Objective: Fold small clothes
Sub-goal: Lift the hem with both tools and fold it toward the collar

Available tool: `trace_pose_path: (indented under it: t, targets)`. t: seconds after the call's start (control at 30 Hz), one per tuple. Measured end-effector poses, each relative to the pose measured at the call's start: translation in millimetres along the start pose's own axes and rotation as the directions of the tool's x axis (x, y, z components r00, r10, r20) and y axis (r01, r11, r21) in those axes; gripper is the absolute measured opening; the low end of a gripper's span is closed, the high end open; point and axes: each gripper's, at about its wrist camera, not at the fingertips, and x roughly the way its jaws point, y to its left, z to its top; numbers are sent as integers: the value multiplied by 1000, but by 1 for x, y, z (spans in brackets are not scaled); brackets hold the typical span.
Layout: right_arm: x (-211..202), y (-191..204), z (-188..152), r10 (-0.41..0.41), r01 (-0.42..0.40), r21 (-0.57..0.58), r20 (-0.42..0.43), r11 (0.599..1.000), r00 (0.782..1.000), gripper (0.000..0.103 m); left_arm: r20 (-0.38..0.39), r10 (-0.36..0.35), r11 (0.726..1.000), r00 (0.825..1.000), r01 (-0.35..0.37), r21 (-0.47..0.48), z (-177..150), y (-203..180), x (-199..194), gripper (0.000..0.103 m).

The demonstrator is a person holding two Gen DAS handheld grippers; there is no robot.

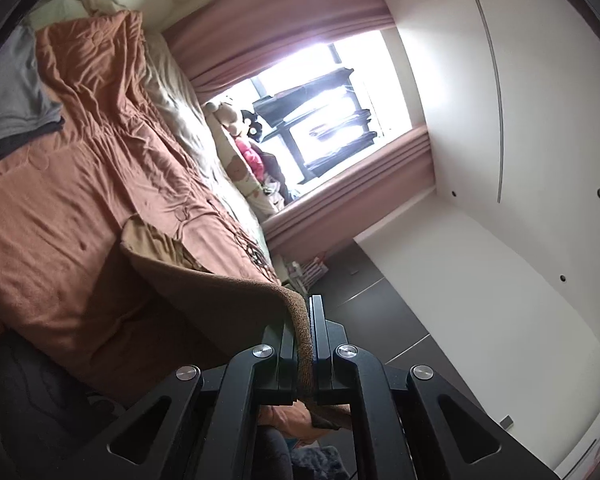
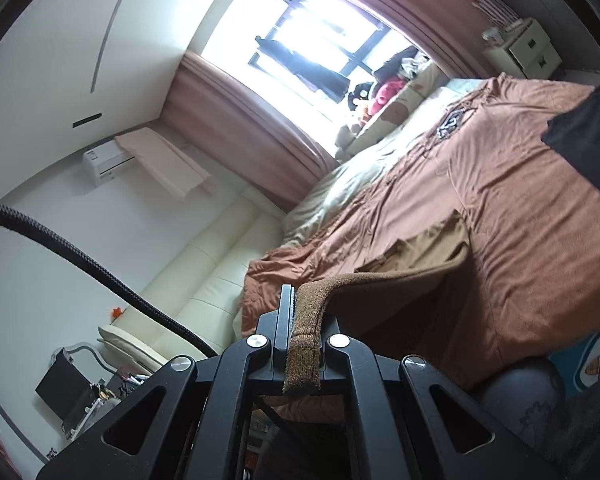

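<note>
A small brown garment (image 1: 204,280) hangs lifted above the rust-orange bedspread (image 1: 80,184). My left gripper (image 1: 306,320) is shut on its ribbed hem, which runs between the two black fingers. In the right wrist view the same brown garment (image 2: 420,248) stretches from the bed toward me. My right gripper (image 2: 300,320) is shut on the other end of its ribbed band, whose cut end droops over the jaws. The garment's far part rests on the bedspread (image 2: 520,208). Most of its shape is hidden by folds.
Folded grey and dark clothes (image 1: 8,92) lie on the bed's far side. Dark cloth (image 2: 584,132) sits at the bed's edge. Plush toys (image 1: 244,140) line the windowsill beside pink curtains (image 1: 284,36). A cream headboard (image 2: 212,272) and a black cable (image 2: 80,252) are close.
</note>
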Motion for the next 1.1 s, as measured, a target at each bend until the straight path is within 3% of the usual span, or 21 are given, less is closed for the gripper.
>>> trace_pose_path:
  t: [0.3,0.83,1.1]
  targets:
    - [42,-44,-1,-67,70,42,-70,997,995,0,-50,81,995,996,-84,-59,2,46,27,4]
    - [173,-83,78,-145,155,80,-118,985,982,0,-84,194,977,977,-200,-74,69,90,140,4]
    - [237,-102,104,-229,238,56,-134,970,964,0,-140,292,954,946,-299,-35,103,117,212,4]
